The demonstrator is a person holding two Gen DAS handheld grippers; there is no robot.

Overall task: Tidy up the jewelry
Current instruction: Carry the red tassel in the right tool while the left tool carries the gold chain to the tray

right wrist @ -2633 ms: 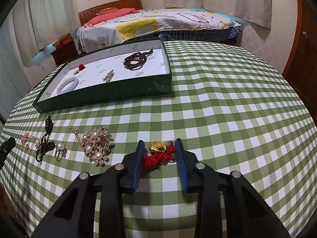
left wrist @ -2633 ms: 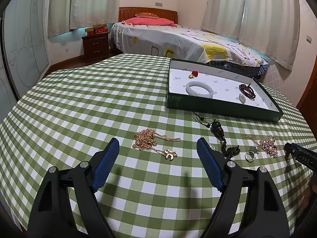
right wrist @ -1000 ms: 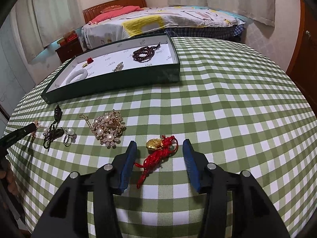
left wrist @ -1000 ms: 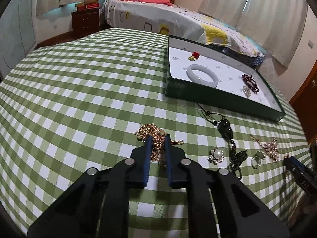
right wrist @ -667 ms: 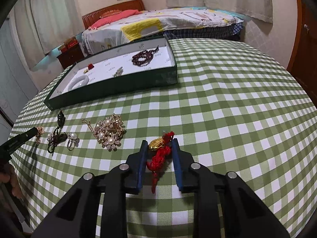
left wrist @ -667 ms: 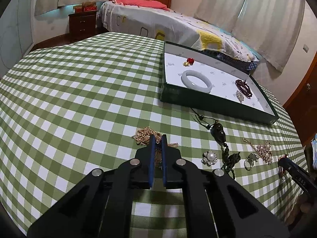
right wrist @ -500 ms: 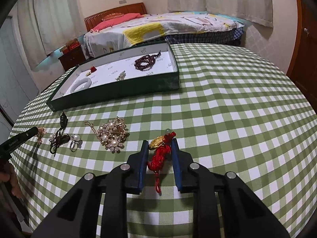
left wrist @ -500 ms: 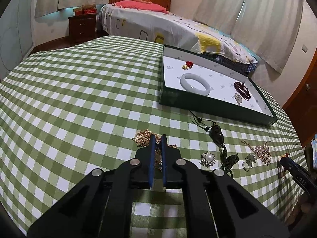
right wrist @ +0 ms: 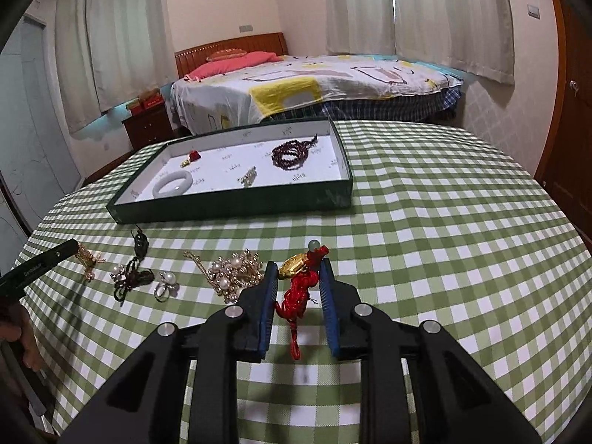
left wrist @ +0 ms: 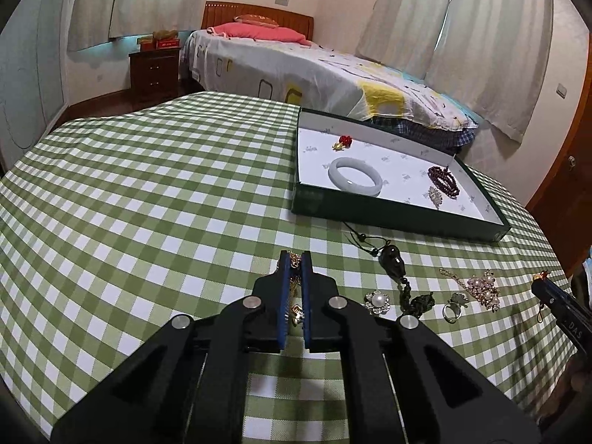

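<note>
The left gripper (left wrist: 295, 259) has its jaws pinched tight on the gold chain (left wrist: 295, 260), which shows between the blue pads, above the checked desk (left wrist: 148, 203). The right gripper (right wrist: 298, 272) is clamped on the red charm (right wrist: 300, 288), its gold piece at the jaw tips and the red cord dangling below. The green tray (right wrist: 229, 207) farther back holds a white bangle (right wrist: 173, 188) and dark beads (right wrist: 292, 155); a pearl brooch (right wrist: 231, 273) and ring (right wrist: 164, 285) lie on the desk beside the right gripper.
</note>
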